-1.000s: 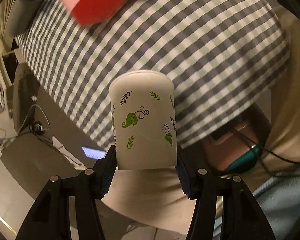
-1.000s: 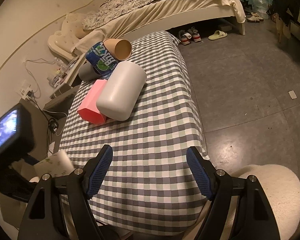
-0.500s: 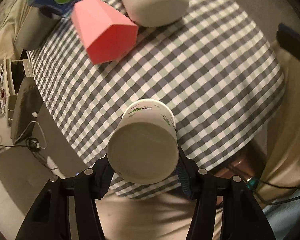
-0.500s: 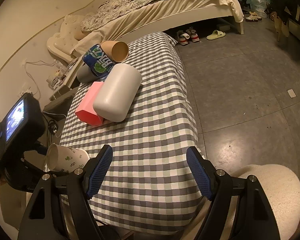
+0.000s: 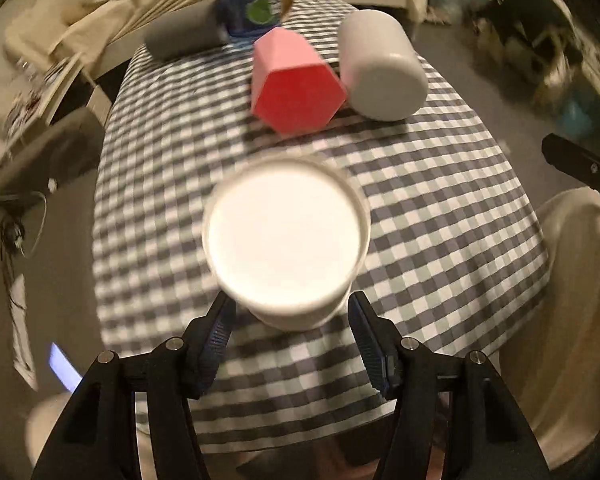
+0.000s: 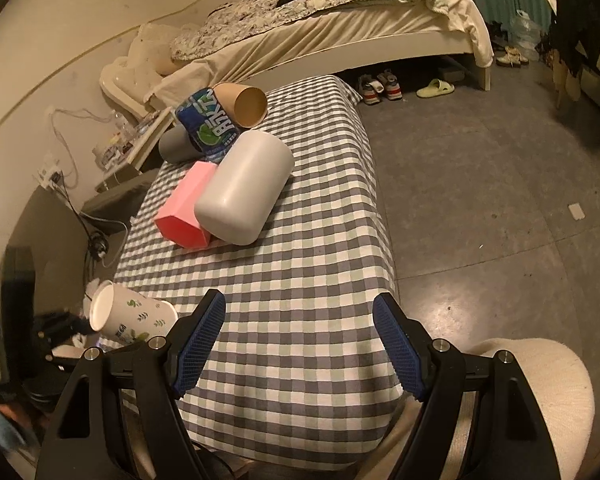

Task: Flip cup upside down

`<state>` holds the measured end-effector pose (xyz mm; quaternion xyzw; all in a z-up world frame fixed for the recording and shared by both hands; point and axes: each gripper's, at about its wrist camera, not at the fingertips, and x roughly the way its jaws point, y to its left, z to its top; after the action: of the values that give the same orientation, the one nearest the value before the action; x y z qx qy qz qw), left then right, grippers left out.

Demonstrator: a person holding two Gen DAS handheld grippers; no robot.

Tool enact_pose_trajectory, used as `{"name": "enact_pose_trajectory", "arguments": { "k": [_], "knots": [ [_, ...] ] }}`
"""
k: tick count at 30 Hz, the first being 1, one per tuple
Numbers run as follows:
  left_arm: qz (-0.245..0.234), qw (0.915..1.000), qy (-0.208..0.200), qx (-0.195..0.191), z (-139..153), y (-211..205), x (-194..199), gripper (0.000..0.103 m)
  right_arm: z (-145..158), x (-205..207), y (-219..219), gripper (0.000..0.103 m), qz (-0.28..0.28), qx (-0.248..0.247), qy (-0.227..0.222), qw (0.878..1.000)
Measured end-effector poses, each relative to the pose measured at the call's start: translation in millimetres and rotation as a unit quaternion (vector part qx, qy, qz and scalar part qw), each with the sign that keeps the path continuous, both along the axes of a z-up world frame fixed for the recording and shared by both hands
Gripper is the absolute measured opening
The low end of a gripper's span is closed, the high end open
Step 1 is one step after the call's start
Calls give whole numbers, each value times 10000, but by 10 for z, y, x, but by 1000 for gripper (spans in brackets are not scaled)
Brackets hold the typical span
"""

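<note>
A white paper cup with green leaf prints (image 5: 286, 236) is held in my left gripper (image 5: 290, 330), which is shut on its sides. Its flat white bottom faces the left wrist camera, blurred. In the right wrist view the cup (image 6: 132, 318) is tilted in the air at the near left edge of the checked table (image 6: 300, 280), bottom pointing up and left. My right gripper (image 6: 298, 340) is open and empty above the table's near end.
On the table's far half lie a pink hexagonal cup (image 6: 186, 208), a large grey-white cup (image 6: 244, 188), a blue printed cup (image 6: 208, 122), a brown paper cup (image 6: 246, 104) and a grey cup (image 6: 174, 148). A bed (image 6: 340, 24) stands behind; a pale stool (image 6: 540, 392) is at near right.
My left gripper has turned the cup over, from side-on to bottom facing the camera, and swung it up over the table's edge. The right gripper has barely moved.
</note>
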<state>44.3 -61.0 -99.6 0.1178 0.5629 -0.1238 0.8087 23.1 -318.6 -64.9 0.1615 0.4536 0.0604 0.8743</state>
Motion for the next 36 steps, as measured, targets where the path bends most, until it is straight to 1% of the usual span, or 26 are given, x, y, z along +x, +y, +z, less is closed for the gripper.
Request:
{"name": "enact_pose_trajectory", "arguments": {
  "k": [2,4,5,8,11,12,13,16,17,19,21,22,23,24,25,26,27,30,32,34,36],
  "knots": [
    [30,9995,-275,-132,9,-19,-118,61,38,-19,55,76,55,-159,-69,9998],
    [48,9982,-582,-132,56,-37,-216,61,59,-31,82,76,84,-226,-113,9996],
    [71,9969,-772,-141,90,-27,-273,61,112,-58,163,76,161,-416,-212,9988],
    [164,9939,-1058,-264,186,38,-401,62,200,-104,305,76,299,-659,-350,9968],
    [339,9903,-1268,-461,295,185,-524,62,257,-148,395,76,375,-758,-436,9955],
    [417,9886,-1354,-513,323,249,-551,62,324,-226,515,76,453,-857,-568,9937],
    [492,9868,-1435,-571,362,304,-567,62,341,-249,550,76,470,-886,-605,9931],
    [785,9788,-1713,-801,445,472,-631,62,385,-327,668,76,518,-945,-723,9915],
    [872,9760,-1791,-879,471,520,-651,62,411,-413,792,76,586,-1025,-837,9895],
    [1033,9707,-1918,-1011,503,609,-748,62,426,-489,898,76,645,-1124,-937,9871],
    [1128,9664,-2005,-1150,518,673,-821,66,433,-547,961,76,682,-1170,-1014,9856],
    [1157,9642,-2061,-1199,524,694,-848,68,432,-645,1044,76,713,-1217,-1138,9834],
    [1163,9620,-2131,-1252,536,711,-879,73,417,-701,1081,76,728,-1237,-1204,9823],
    [1157,9608,-2173,-1274,542,720,-895,76,395,-746,1113,76,738,-1257,-1255,9813],
    [1161,9593,-2230,-1289,560,726,-927,77,385,-772,1132,78,741,-1280,-1281,9807],
    [1178,9577,-2272,-1318,572,739,-945,82,362,-802,1155,81,740,-1317,-1319,9797],
    [1203,9565,-2287,-1352,576,757,-958,85,342,-818,1173,87,759,-1342,-1328,9791],
    [1354,9533,-2292,-1430,564,816,-991,90,318,-861,1220,89,831,-1400,-1344,9775],
    [1460,9516,-2284,-1452,563,851,-1011,91,317,-877,1231,92,833,-1419,-1367,9769],
    [1483,9503,-2303,-1480,568,873,-1026,96,317,-903,1234,97,804,-1434,-1417,9762],
    [1493,9498,-2334,-1455,572,883,-1041,98,306,-919,1227,98,756,-1405,-1427,9768]
  ]
}}
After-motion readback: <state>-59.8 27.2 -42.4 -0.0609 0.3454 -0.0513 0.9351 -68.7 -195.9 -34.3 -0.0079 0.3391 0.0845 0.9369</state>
